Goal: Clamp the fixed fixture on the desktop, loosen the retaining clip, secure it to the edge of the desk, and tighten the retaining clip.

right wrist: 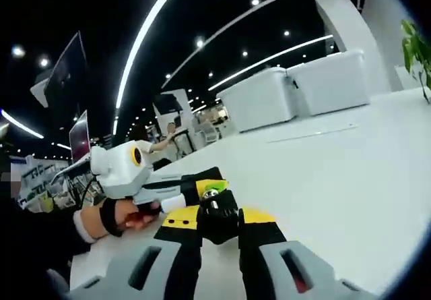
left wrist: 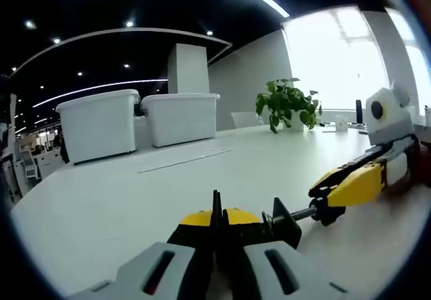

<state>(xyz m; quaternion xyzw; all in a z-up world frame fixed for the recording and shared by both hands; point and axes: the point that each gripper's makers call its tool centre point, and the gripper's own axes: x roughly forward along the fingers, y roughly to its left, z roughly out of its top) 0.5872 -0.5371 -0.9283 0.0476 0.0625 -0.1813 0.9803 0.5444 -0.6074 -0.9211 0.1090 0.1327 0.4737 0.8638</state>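
Note:
A small black clamp fixture [left wrist: 279, 222] lies on the white desk [left wrist: 135, 199]. My left gripper [left wrist: 219, 218] is shut on its thin black plate, yellow tips pressed to either side. A metal screw rod [left wrist: 301, 213] runs right from the clamp into my right gripper [left wrist: 324, 207], which reaches in from the right. In the right gripper view, my right gripper [right wrist: 217, 219] is shut on the clamp's black knob [right wrist: 217, 224], with a metal screw end just above it. My left gripper [right wrist: 199, 184] comes in from the left, held by a hand [right wrist: 121, 216].
Two white storage bins [left wrist: 101, 121] [left wrist: 180, 114] stand at the far side of the desk, and a potted plant [left wrist: 286, 104] by the window. The desk edge runs along the left [left wrist: 27, 199]. A monitor [right wrist: 79, 138] and a seated person [right wrist: 161, 145] are beyond the desk.

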